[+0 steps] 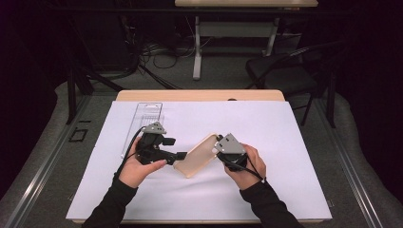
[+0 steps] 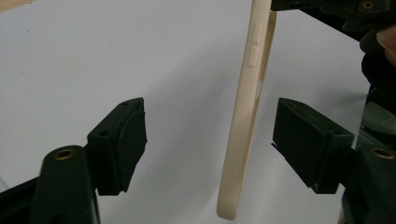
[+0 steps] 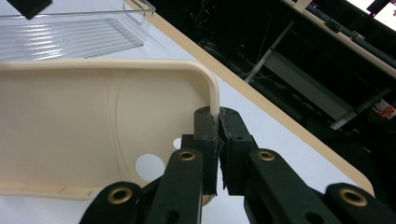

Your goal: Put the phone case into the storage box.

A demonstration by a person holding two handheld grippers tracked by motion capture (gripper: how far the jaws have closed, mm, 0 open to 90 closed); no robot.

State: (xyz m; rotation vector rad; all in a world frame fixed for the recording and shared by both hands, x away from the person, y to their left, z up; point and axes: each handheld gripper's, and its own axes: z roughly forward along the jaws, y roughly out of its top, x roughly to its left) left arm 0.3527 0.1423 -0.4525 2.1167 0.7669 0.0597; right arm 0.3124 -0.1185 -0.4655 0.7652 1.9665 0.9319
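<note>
- White sheeting (image 1: pixel 285 156) covered the wooden table (image 1: pixel 199 95); dark floor, cables and a second desk (image 1: pixel 244 3) lay behind it.
- Right gripper (image 1: pixel 219 148): jaws clenched on the short end wall of a beige phone case (image 1: pixel 197 156), close to one rounded corner. In the right gripper view the two pads pinched that rim (image 3: pixel 214 107) with no gap visible between them.
- Left gripper (image 1: pixel 182 155): jaws parted, the case's free end standing between them. In the left gripper view the case (image 2: pixel 243 126) was seen edge-on, nearer the right-hand pad (image 2: pixel 303 140) than the left-hand one (image 2: pixel 123 140); neither pad pressed on it.
- Case position: held clear above the sheet, near the table's middle, between the two hands, slanting from the right gripper down towards the left one.
- Case detail: moulded side buttons (image 2: pixel 254 44) on the edge; a round hole (image 3: pixel 149 165) in the back panel.
- Person's left hand (image 1: pixel 140 166) and right hand (image 1: pixel 244 166) gripped the tool bodies; dark sleeves.
- Clear plastic tray (image 1: pixel 142 116) lay on the sheet, beyond the left gripper, well apart from the case.
</note>
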